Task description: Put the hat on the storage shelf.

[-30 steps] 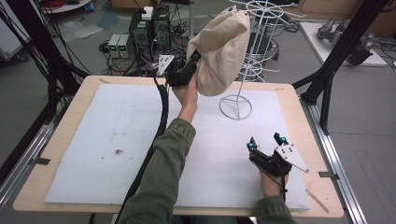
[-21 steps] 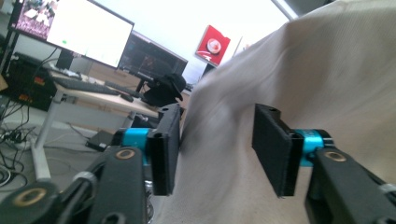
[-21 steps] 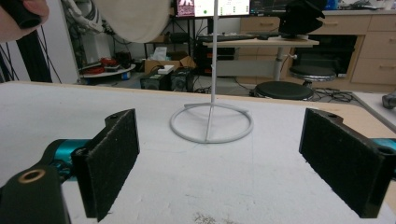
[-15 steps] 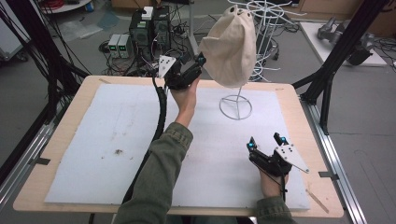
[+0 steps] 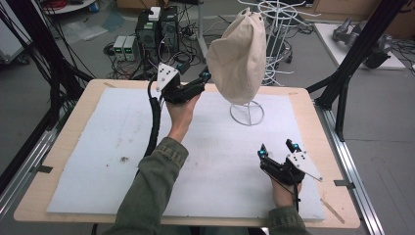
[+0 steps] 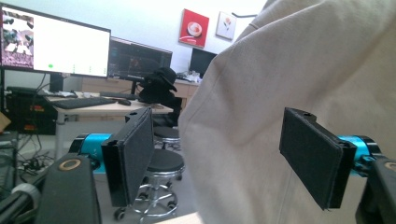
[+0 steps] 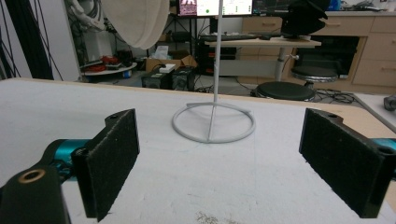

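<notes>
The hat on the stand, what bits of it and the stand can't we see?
- Top of the white stand: high view, the cream hat covers it.
- Hat's far side: high view, turned away.
- Hat's top and right part: left gripper view, cut off by the edges; the open left tongs show nearby cloth.
- Hat's upper part: right gripper view, cut off by the top edge.

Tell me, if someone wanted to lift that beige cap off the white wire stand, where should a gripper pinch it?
Probably at the loose lower edge of the beige cap, coming in from its left side, where the left gripper hangs with its jaws open. The crown is stretched round over the white wire stand, while the hanging edge is thin fabric that two flat pads can close on.
</notes>
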`<state>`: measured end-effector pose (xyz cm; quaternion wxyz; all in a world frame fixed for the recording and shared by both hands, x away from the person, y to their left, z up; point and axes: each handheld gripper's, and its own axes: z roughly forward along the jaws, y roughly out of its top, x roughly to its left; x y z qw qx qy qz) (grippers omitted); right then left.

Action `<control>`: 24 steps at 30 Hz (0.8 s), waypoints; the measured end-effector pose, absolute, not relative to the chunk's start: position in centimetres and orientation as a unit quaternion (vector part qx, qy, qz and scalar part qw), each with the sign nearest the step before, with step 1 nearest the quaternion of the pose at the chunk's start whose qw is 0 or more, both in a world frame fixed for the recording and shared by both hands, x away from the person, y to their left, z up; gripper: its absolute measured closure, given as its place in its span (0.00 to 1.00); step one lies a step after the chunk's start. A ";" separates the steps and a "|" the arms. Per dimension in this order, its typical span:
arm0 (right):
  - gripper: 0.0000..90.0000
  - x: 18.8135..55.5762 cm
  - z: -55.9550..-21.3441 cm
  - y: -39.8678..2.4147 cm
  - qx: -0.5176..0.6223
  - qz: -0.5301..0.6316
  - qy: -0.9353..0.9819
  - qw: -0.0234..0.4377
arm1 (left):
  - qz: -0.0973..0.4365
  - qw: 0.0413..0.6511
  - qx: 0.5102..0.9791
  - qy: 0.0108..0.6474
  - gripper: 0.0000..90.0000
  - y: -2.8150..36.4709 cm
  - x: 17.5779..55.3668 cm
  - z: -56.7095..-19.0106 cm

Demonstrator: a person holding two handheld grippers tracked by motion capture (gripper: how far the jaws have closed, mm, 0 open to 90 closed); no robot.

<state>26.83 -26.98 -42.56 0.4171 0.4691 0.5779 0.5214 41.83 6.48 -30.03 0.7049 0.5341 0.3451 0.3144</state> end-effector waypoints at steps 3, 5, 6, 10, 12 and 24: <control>0.13 26.8 -42.6 -26.9 0.471 0.522 0.578 0.414 | 0.317 0.703 0.535 0.345 0.29 7.4 41.1 -30.2; 0.13 26.8 -42.6 -26.9 0.468 0.522 0.580 0.415 | 0.318 0.702 0.536 0.345 0.29 7.9 40.8 -30.2; 0.13 26.8 -42.5 -26.9 0.469 0.521 0.579 0.416 | 0.321 0.700 0.536 0.346 0.29 8.1 40.6 -30.2; 0.13 26.7 -42.6 -26.7 0.468 0.521 0.582 0.414 | 0.321 0.699 0.540 0.343 0.29 8.9 39.9 -30.2; 0.13 26.8 -42.6 -26.7 0.466 0.521 0.583 0.415 | 0.324 0.695 0.544 0.341 0.29 9.3 39.4 -30.3; 0.13 26.7 -42.6 -26.6 0.466 0.521 0.585 0.413 | 0.337 0.682 0.548 0.347 0.28 12.7 36.4 -32.0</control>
